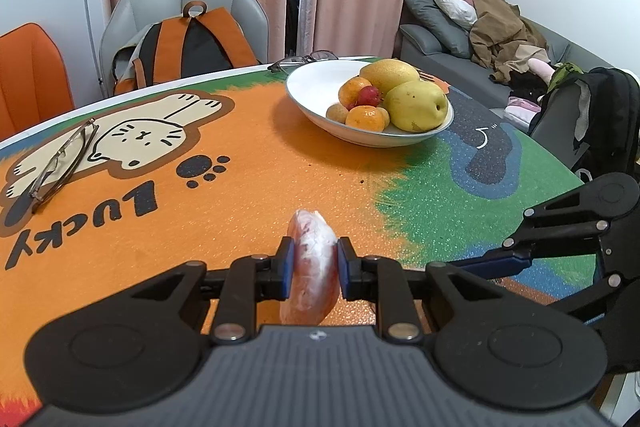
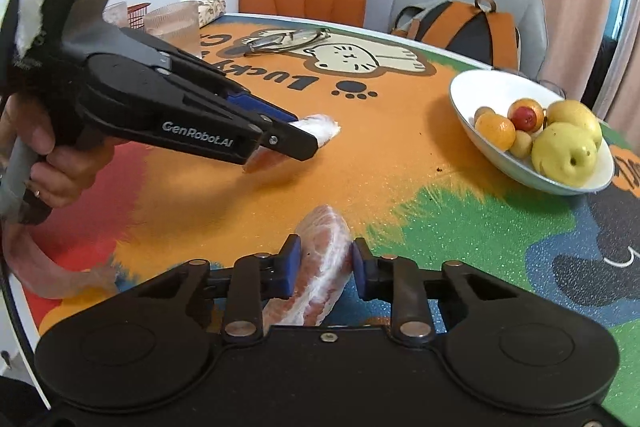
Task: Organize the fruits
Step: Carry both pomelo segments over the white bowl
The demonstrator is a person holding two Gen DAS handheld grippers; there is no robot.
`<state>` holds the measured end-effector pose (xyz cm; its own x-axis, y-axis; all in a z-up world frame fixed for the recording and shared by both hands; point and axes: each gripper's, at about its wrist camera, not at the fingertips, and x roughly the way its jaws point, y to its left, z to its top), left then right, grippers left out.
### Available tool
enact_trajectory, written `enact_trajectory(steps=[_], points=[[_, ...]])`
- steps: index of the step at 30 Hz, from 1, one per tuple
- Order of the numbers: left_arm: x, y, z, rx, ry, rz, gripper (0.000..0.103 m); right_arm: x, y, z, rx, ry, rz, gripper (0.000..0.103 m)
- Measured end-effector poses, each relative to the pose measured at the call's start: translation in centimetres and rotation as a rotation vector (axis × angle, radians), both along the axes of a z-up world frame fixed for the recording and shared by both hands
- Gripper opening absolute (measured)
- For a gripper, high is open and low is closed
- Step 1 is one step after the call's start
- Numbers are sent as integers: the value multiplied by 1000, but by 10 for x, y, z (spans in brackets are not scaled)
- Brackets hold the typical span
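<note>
Gripping one pink pomelo segment (image 1: 314,263) each, the left gripper (image 1: 314,261) and the right gripper (image 2: 325,267) are pressing their blue pads against the pieces above the orange part of the bench (image 1: 248,187). The right gripper's segment (image 2: 324,267) is sitting tilted between its pads. The white bowl (image 1: 316,87) of pears and oranges is resting well apart, farther back.
</note>
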<state>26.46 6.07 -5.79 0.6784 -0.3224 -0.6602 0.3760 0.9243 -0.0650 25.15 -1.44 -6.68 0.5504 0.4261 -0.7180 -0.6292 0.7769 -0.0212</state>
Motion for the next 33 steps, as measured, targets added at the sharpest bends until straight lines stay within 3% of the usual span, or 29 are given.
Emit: enact_trajectory(steps=[16, 33], points=[[2, -1, 5, -6, -11, -9, 21, 5, -18, 14, 54, -14, -35, 23], [37, -38, 13, -28, -26, -43, 21, 50, -71, 26, 74, -25, -161, 22]])
